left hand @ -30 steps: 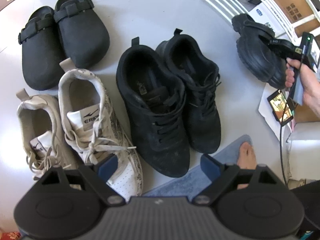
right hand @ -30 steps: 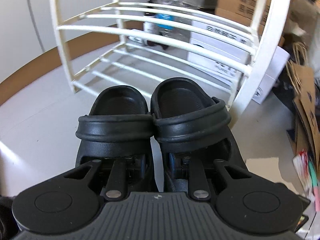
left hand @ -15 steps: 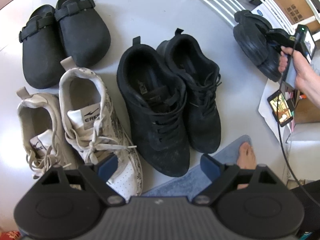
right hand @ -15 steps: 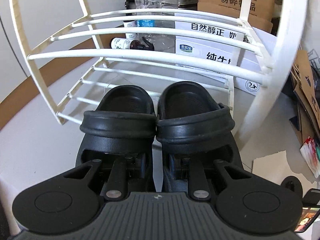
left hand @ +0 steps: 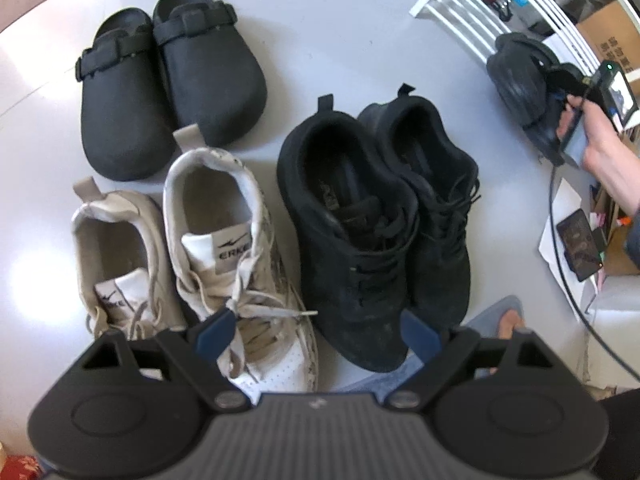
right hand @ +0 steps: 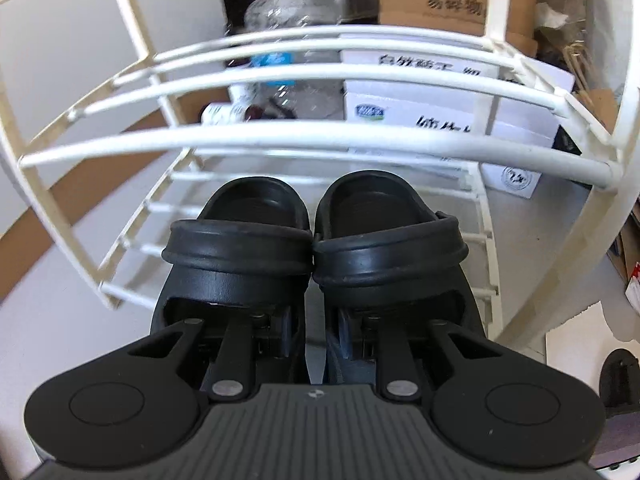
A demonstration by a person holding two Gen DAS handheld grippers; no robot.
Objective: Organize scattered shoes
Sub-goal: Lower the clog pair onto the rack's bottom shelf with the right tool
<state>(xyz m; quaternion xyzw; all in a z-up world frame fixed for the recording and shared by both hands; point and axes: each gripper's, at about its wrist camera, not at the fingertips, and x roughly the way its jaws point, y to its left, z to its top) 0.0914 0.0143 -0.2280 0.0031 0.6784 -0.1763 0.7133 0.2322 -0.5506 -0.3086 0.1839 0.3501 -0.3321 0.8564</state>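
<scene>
At the white rack [right hand: 320,136], the right gripper [right hand: 314,332] fingers clamp a pair of black sandals [right hand: 312,240]; the left gripper [left hand: 316,332] fingers stand apart above the sneakers [left hand: 372,216].

Both grippers look the same: the left gripper [left hand: 316,334] and right gripper [right hand: 314,334] have a ribbed grey body, black rounded link arms with silver pivot screws, and blue finger pads [left hand: 212,334]. A black cable [left hand: 568,276] trails from the right one.
</scene>
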